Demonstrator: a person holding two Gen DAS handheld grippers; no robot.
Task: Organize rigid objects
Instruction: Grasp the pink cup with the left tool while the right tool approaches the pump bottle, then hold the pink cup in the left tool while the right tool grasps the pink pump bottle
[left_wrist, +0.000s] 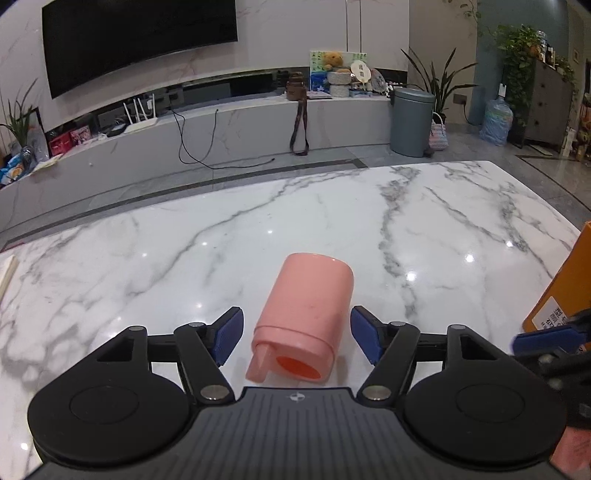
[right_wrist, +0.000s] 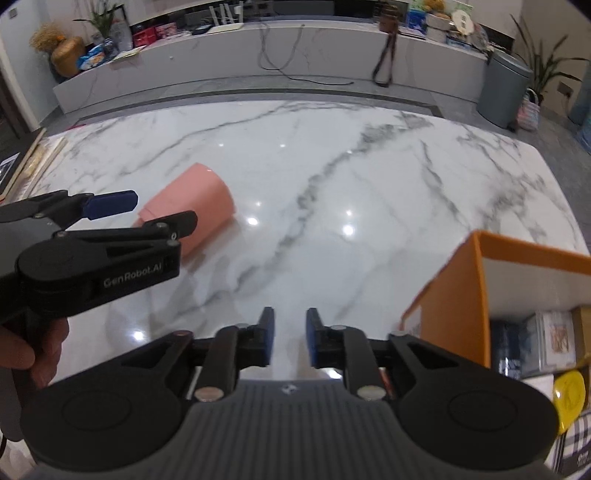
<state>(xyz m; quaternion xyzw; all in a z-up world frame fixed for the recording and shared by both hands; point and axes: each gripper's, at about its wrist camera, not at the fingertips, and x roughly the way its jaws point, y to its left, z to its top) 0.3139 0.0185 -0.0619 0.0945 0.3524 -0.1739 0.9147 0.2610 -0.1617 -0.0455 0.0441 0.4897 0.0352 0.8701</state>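
A pink plastic cup (left_wrist: 306, 314) lies on its side on the white marble table (left_wrist: 221, 240), its mouth toward the left wrist camera. My left gripper (left_wrist: 296, 334) is open, its blue pads on either side of the cup near its mouth, not touching. The cup also shows in the right wrist view (right_wrist: 192, 206), partly behind the left gripper (right_wrist: 147, 210). My right gripper (right_wrist: 290, 338) is empty, with a narrow gap between its blue pads, low over the table's near edge, left of an orange box (right_wrist: 480, 288).
The orange box holds several small packaged items (right_wrist: 546, 339) and a yellow lid (right_wrist: 569, 395); its side shows at the right of the left wrist view (left_wrist: 565, 288). Books or frames lie at the table's left edge (right_wrist: 26, 162). A TV console and a grey bin (left_wrist: 410, 122) stand beyond.
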